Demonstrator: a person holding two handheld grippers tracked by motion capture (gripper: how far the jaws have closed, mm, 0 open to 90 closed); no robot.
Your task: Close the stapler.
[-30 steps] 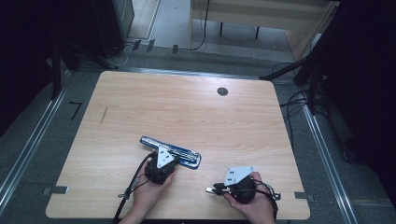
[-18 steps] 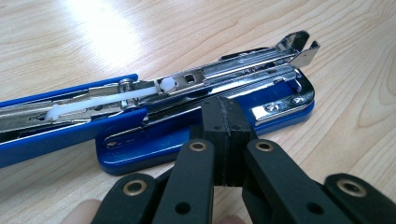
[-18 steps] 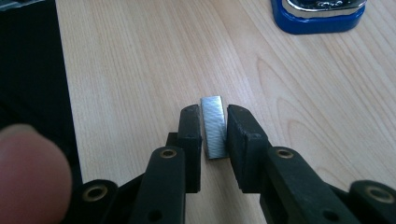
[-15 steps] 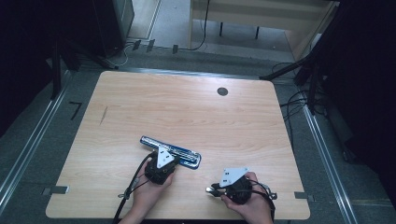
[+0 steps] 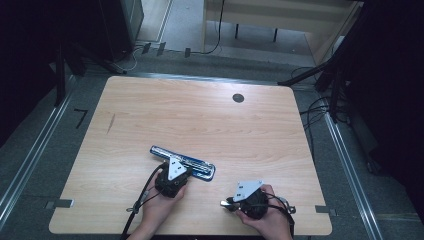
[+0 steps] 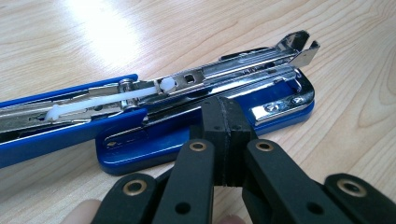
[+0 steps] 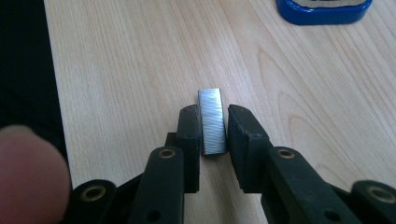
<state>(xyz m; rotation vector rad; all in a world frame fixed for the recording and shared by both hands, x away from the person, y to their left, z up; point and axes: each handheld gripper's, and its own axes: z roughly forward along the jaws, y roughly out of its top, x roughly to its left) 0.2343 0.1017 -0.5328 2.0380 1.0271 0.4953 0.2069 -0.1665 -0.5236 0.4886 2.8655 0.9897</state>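
Short silver strip of metal staples (image 7: 211, 122): pinched between jaws of right claw (image 7: 212, 127), low over pale wooden table (image 5: 210, 125). Blue stapler with chrome magazine swung open (image 6: 187, 100): on table, just ahead of left claw (image 6: 223, 135), whose jaws are pressed together at stapler base. Stapler's blue end beyond right claw.

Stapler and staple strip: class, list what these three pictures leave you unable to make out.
1. Stapler: its rear runs off the left edge of the left gripper view.
2. In the right gripper view, the frame's top edge cuts it off.
3. Staple strip: its near end is hidden between the right tongs.
4. High view: the strip is too small to find.
5. Left tongs cover part of the base.
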